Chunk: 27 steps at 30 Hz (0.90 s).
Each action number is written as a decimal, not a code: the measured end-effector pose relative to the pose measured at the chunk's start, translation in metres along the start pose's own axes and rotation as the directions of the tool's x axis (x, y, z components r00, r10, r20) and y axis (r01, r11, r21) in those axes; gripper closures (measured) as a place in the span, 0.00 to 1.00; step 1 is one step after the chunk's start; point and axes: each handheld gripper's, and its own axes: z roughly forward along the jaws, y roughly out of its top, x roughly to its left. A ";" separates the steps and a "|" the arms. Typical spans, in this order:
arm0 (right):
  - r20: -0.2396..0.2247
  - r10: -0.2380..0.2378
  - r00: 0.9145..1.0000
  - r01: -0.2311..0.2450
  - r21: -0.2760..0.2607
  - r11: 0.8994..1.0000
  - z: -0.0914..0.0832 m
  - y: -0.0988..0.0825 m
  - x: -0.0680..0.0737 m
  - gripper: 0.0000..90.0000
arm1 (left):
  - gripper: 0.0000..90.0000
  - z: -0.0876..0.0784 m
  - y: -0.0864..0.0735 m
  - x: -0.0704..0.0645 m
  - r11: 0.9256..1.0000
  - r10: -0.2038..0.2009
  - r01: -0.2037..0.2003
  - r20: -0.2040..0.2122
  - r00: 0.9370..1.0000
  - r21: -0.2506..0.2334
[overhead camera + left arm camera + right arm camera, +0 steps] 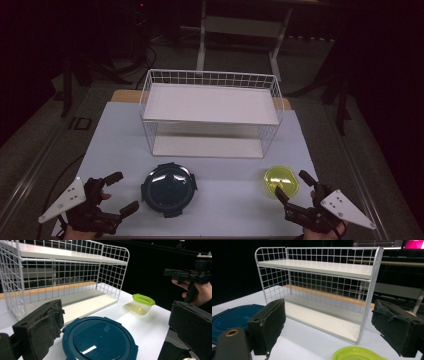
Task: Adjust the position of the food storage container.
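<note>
**Both grippers spread, containers untouched in front of rack**

Left gripper (119, 192) sits near the table's (225, 200) front-left corner, jaws wide apart, nothing between them. Just to its right: round dark blue lidded container (168, 189), flat on the table, lid on, clip tabs around the rim. In the left gripper view the blue container (98, 340) lies between and ahead of the jaws, not touched.

Right gripper (294, 185) at front right, jaws also spread and empty, flanking the small yellow-green lidded container (280, 180) without clear contact. Right gripper view has its lid (359, 353) low at the bottom edge between the jaws.

White two-tier wire rack (210, 112) stands behind both, shelves bare.

Handling guess: both are rigid plastic, look empty, so probably light. Smooth glossy lids, likely slippery under the pads. Blue one is wide and low: looks too broad to span across, better to pinch at the rim or a clip tab. Green one is small enough to take across the body below the lid; a thin wall may flex, so squeeze gently. Lid seating can't be confirmed.
</note>
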 end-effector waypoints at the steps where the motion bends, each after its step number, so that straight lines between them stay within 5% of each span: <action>1: -0.001 -0.007 1.000 0.007 0.001 1.000 0.000 0.000 0.001 0.13 | 0.00 -0.002 0.002 0.002 1.000 0.007 -0.007 -0.005 1.000 0.012; 6: -0.003 0.013 1.000 -0.013 0.004 1.000 0.002 -0.001 -0.001 0.13 | 0.00 -0.010 0.006 0.013 0.998 0.011 -0.010 -0.015 1.000 0.069; 10: -0.005 0.021 1.000 -0.021 0.009 1.000 0.002 -0.002 0.000 0.13 | 0.00 -0.012 0.001 0.024 0.994 -0.021 0.025 -0.046 0.999 0.102; 19: -0.002 0.026 1.000 -0.026 0.019 0.999 0.003 -0.003 0.000 0.13 | 0.24 -0.010 -0.020 0.045 0.981 -0.039 0.054 -0.083 0.996 0.186; 23: -0.003 0.029 1.000 -0.029 0.026 0.999 0.004 -0.004 -0.001 0.13 | 0.44 -0.003 -0.030 0.049 0.964 -0.030 0.056 -0.101 0.994 0.260; 27: -0.001 0.031 1.000 -0.031 0.035 0.999 0.005 -0.005 -0.002 0.14 | 0.65 0.006 -0.040 0.051 0.937 -0.020 0.053 -0.098 0.995 0.346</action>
